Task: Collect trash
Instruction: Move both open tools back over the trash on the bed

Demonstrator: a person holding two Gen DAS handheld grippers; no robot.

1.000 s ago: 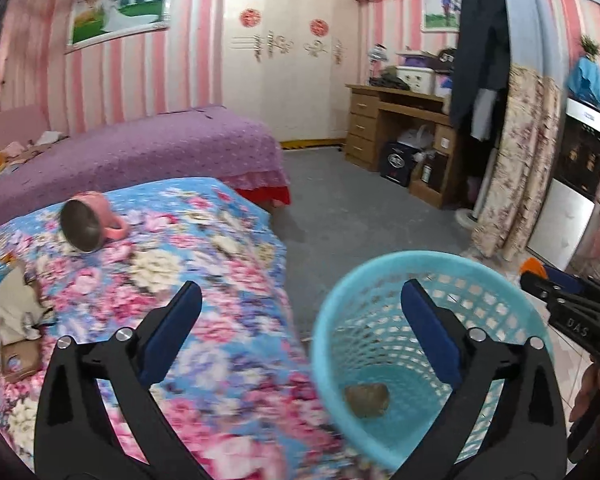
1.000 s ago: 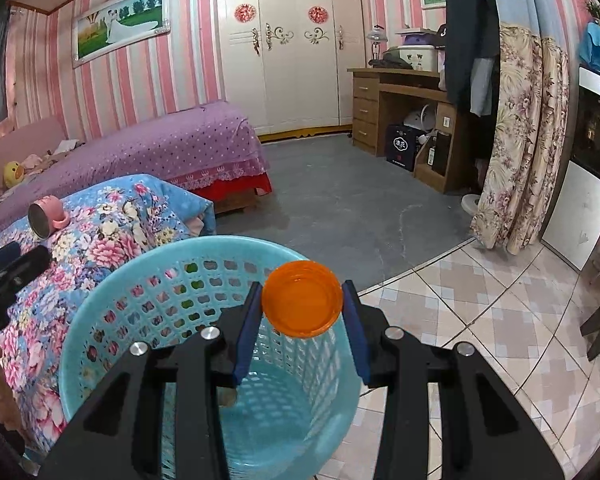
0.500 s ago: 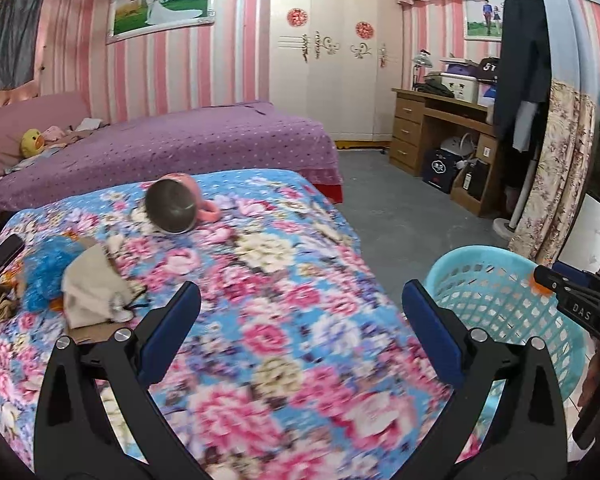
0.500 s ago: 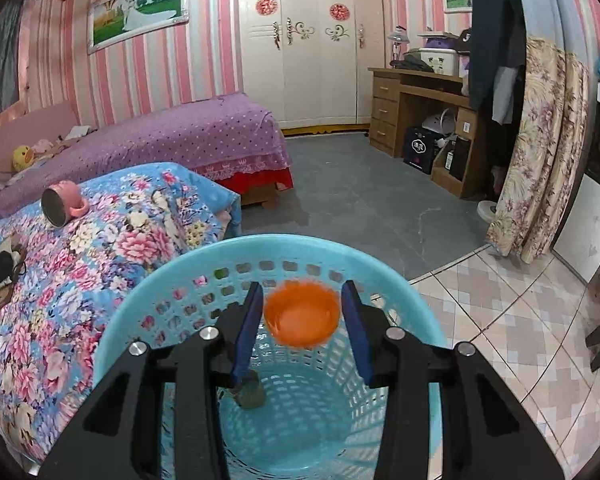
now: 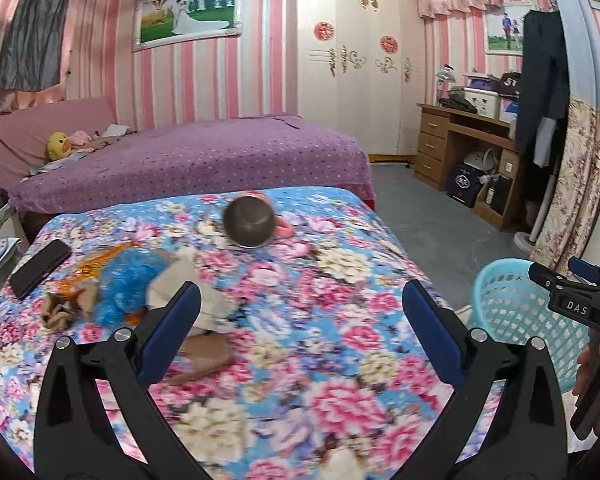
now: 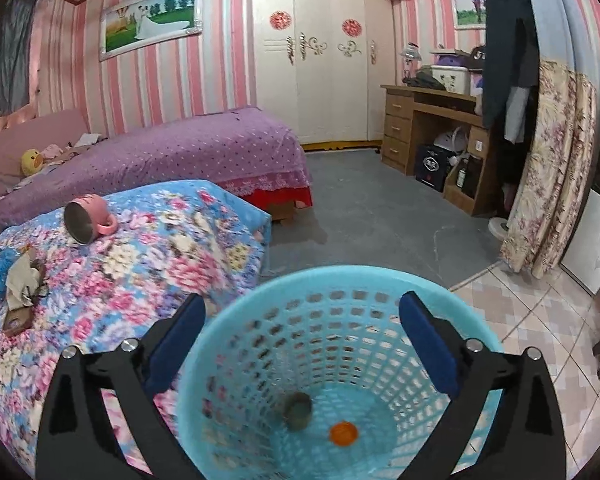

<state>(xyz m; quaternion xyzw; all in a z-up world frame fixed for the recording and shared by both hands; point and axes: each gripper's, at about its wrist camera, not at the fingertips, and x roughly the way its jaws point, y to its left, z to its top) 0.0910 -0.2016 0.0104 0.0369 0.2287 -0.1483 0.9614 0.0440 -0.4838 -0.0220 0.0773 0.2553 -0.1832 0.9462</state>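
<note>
A floral-quilted bed is filling the space beneath and ahead of the left gripper, which is pointing level across the quilt with its blue-padded fingers spread wide and gripping nothing. Just past its left finger, a heap of trash is lying on the quilt: a blue crinkled wrapper touching a beige crumpled cloth, with a brown scrap farther left. A black phone is sitting well to the left of that, and a pink mug is lying on its side farther ahead, its steel mouth facing the camera. To the right, beside the bed, the right gripper is tilting downward over the open mouth of a light-blue mesh basket, its fingers likewise spread wide and empty. On the basket floor, below and between those fingers, an orange cap is lying just beside a dull greenish lump; what that lump is cannot be made out. In the left wrist view the right gripper's black body, marked DAS, is showing at the far right above the basket rim, with the person's right hand partly visible behind it.
</note>
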